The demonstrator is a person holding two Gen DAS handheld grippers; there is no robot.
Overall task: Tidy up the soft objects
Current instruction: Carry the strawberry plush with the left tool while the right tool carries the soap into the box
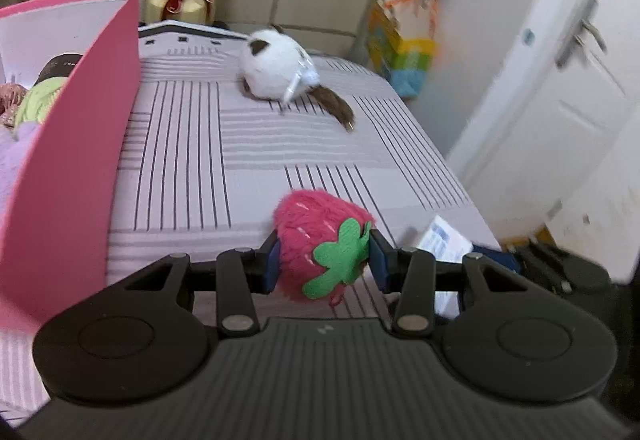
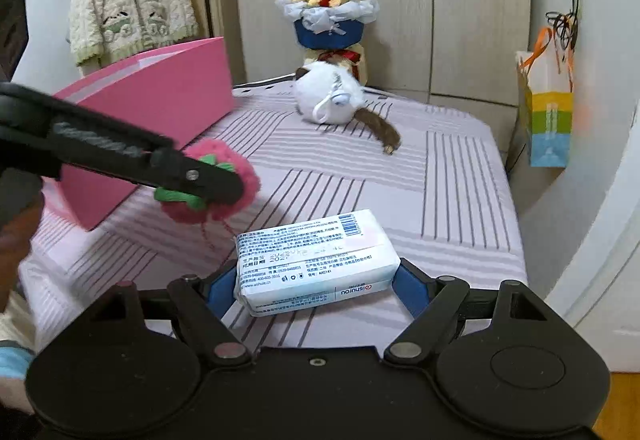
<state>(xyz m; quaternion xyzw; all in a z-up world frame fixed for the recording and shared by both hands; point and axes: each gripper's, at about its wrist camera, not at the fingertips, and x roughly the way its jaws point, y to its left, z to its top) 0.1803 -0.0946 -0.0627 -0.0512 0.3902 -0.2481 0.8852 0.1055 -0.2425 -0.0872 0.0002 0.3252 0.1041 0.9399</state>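
Left wrist view showed the left hand-held gripper squeezing the light, squashy strawberry plush mid-body; the right hand-held gripper clasped the soft tissue pack by its ends.

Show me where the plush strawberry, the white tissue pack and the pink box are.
plush strawberry (image 1: 316, 240): left wrist view, its pink fuzzy body.
white tissue pack (image 2: 316, 264): right wrist view, its printed top face.
pink box (image 2: 168, 95): right wrist view, its outer side wall.

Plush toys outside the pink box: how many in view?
2. Fuzzy pink strawberry plush clamped in the left hand-held gripper; white round plush with brown tail lying on the striped bed. Others may be hidden inside the pink box.
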